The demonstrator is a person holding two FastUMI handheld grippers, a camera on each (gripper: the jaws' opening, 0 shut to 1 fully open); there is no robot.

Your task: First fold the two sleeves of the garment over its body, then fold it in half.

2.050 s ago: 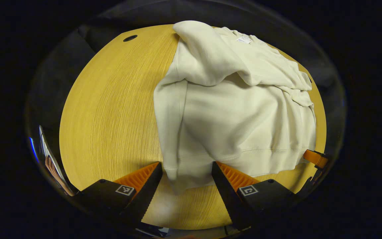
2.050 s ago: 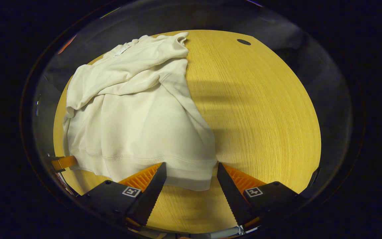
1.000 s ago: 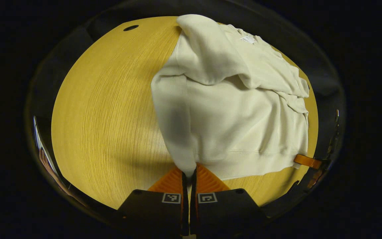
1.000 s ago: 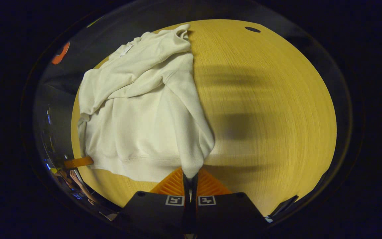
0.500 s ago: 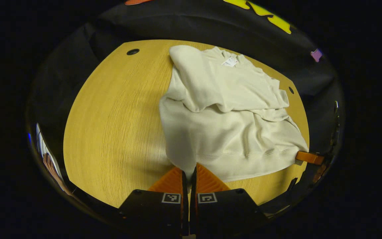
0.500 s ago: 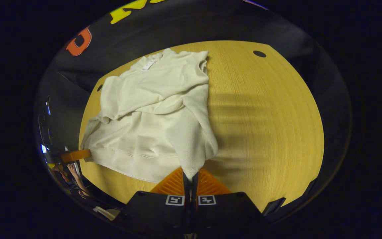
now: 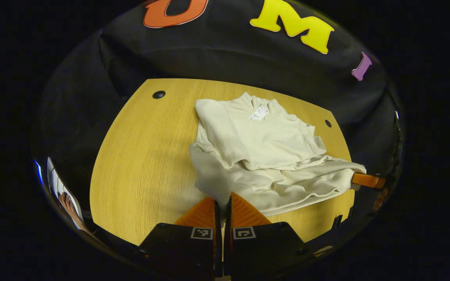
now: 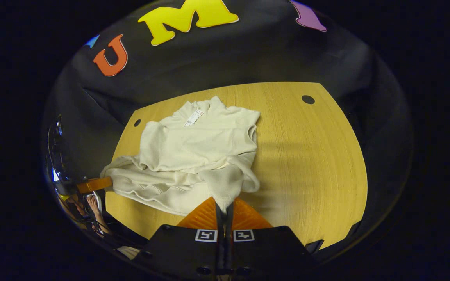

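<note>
A cream sweatshirt (image 7: 264, 144) lies on the wooden table (image 7: 143, 164), both sleeves laid across its body and the collar label (image 7: 259, 113) at the far end. My left gripper (image 7: 222, 200) is shut on the near left hem corner, held up off the table. My right gripper (image 8: 225, 203) is shut on the other hem corner of the sweatshirt (image 8: 197, 148). The lifted hem sags in folds between them. One of the right gripper's fingers (image 7: 367, 180) shows at the hem's far end, and one of the left gripper's fingers (image 8: 94, 184) shows likewise.
The table (image 8: 307, 156) has small dark holes near its far corners (image 7: 158, 94) (image 8: 308, 99). The booth's black cloth wall stands just behind it. Bare wood lies on both sides of the sweatshirt. Part of a person (image 7: 68, 207) shows at the low left edge.
Both grippers went from open around the hem corners to shut on them, then rose and drew back. The hem lifted off the table and now hangs bunched over the lower body.
</note>
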